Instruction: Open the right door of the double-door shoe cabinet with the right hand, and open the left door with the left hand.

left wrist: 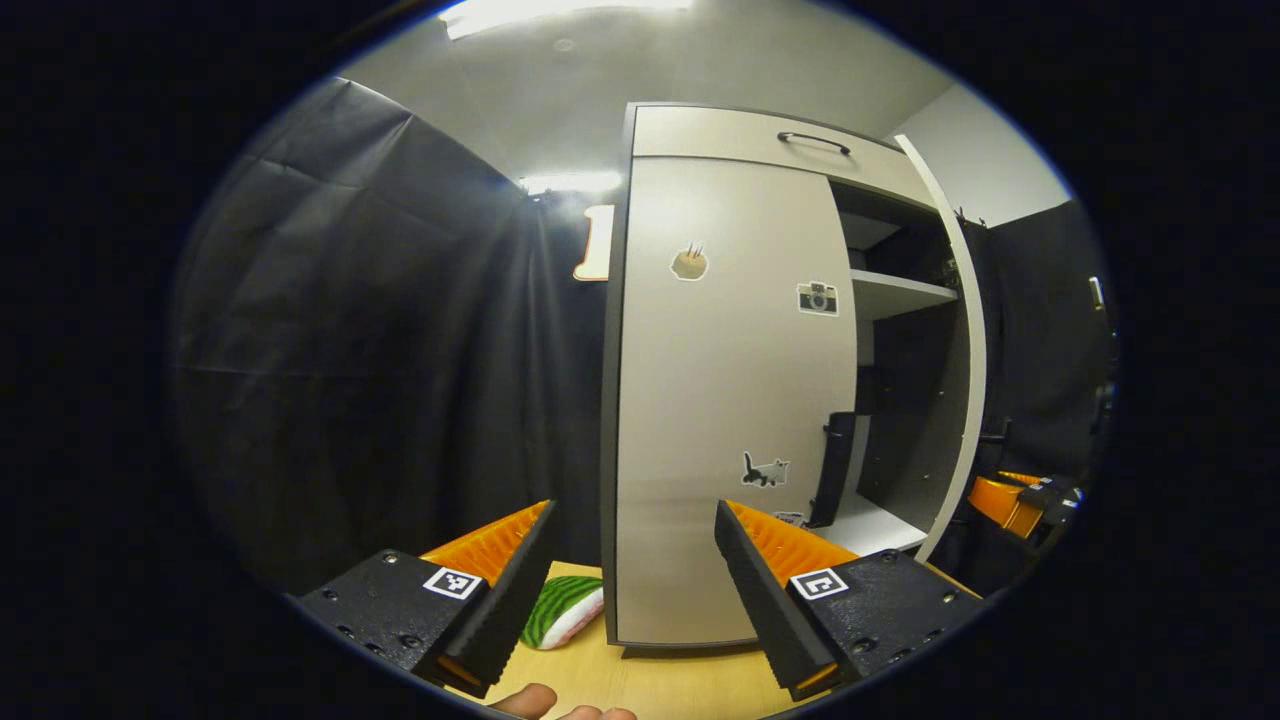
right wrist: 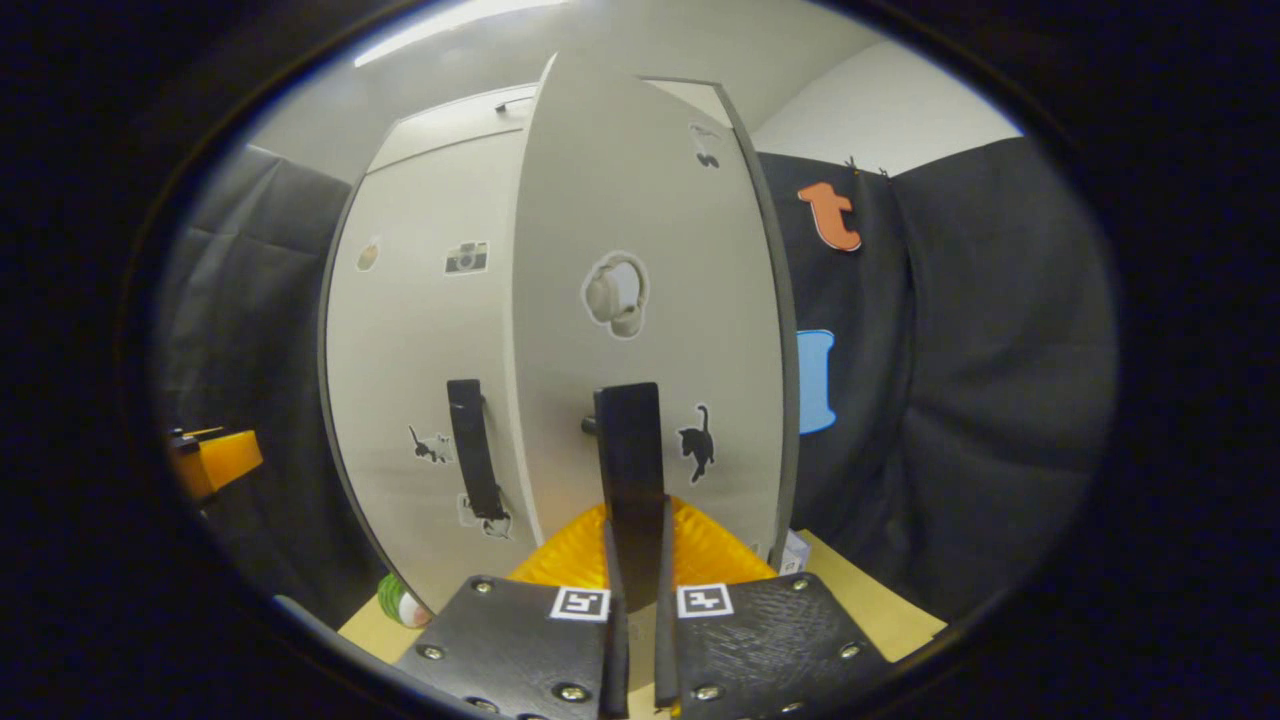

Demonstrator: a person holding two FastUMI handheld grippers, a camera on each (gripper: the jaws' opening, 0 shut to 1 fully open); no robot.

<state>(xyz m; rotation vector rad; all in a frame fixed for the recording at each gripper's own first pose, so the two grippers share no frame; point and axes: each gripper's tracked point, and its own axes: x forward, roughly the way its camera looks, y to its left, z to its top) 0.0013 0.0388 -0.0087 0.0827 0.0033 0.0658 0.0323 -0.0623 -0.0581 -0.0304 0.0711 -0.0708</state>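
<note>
The right door point(right wrist: 640, 300) is swung partly open, its handle point(right wrist: 630, 470) clamped by the right gripper point(right wrist: 634, 560); the left door point(left wrist: 730, 400) is left shut, with the left gripper point(left wrist: 635, 560) held spread before it.

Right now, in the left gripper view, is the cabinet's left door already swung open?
No: the left door sits flush and closed, while the right door stands swung out, baring the shelves.
</note>
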